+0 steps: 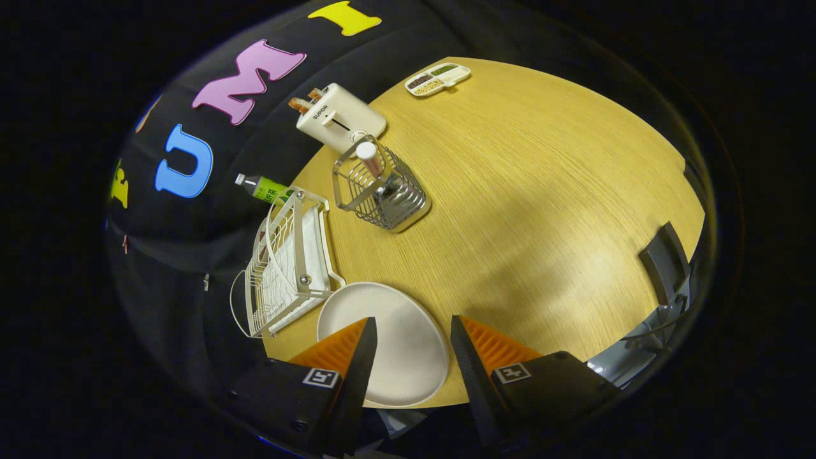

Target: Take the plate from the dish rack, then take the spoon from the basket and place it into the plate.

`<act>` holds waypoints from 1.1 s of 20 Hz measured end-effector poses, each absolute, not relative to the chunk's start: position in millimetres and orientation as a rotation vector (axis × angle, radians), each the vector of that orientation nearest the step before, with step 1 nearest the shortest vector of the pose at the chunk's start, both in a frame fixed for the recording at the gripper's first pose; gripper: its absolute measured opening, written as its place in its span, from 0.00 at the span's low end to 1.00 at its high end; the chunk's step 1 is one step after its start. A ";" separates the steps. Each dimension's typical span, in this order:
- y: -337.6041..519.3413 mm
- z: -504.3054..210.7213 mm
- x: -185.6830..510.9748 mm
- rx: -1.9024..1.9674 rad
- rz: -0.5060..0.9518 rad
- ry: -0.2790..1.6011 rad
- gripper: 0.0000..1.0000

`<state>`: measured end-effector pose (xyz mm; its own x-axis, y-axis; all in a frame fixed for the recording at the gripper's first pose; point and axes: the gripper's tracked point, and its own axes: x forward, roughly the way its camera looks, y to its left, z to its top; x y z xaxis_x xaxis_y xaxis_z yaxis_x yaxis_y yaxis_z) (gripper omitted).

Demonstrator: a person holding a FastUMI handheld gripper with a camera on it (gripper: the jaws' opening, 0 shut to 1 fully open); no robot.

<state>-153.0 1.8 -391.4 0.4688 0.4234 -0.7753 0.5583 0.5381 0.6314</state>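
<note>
The white plate [389,344] lies flat on the wooden table [542,210], right beside the white wire dish rack [287,268]. My gripper [413,331] hovers over the plate, open, with nothing between its orange fingers [338,347]. Beyond the plate stands a wire basket [382,191] holding the spoon, whose white handle [368,156] sticks up out of it. The spoon's bowl is hidden inside the basket.
A white toaster [341,118] with bread in it stands behind the basket. A green bottle [264,188] lies at the table's edge near the rack. A divided snack tray [438,78] sits at the far side. A dark chair back [666,261] is at the table's right edge.
</note>
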 end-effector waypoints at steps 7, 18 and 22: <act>-33.1 -337.1 -111.1 0.939 -0.036 0.979 0.76; -71.3 -365.1 -36.2 1.027 -0.104 0.994 0.69; -67.3 -382.2 -23.1 1.050 -0.122 1.017 0.69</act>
